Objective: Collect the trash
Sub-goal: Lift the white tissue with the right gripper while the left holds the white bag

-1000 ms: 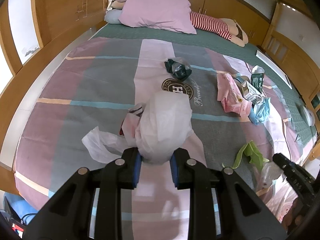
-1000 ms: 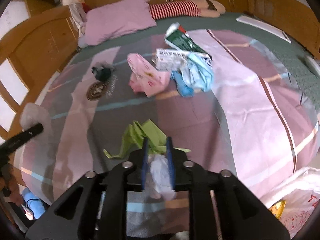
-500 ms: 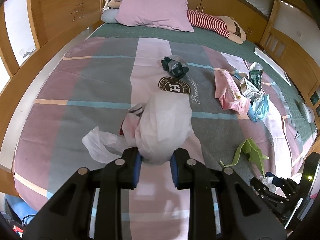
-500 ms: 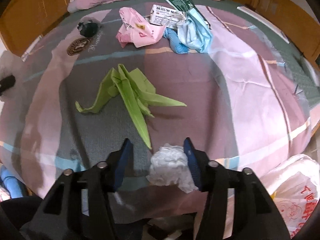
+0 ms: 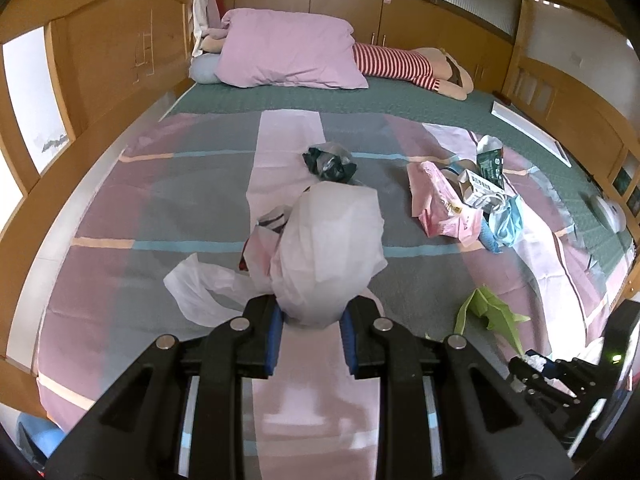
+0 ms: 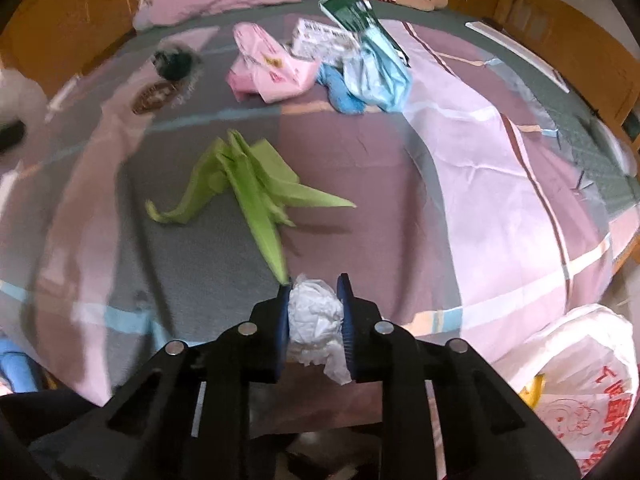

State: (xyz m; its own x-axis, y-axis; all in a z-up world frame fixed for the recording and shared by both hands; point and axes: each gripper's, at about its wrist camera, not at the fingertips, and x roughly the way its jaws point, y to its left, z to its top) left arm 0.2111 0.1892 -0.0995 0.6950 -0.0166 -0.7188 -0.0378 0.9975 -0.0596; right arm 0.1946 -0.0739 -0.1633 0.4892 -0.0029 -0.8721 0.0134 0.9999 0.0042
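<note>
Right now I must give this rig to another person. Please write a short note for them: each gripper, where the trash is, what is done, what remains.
Left gripper: shut on the white plastic bag, held above the bedspread.
Right gripper: jaws have just been closing on the crumpled white tissue at the near edge of the bed; pads press on it.
On the bed: green folded paper, pink bag, blue wrappers, printed box, green carton, dark wrapper.
Done: tissue gripped.
Left: put the tissue in the bag, then collect the rest.
</note>
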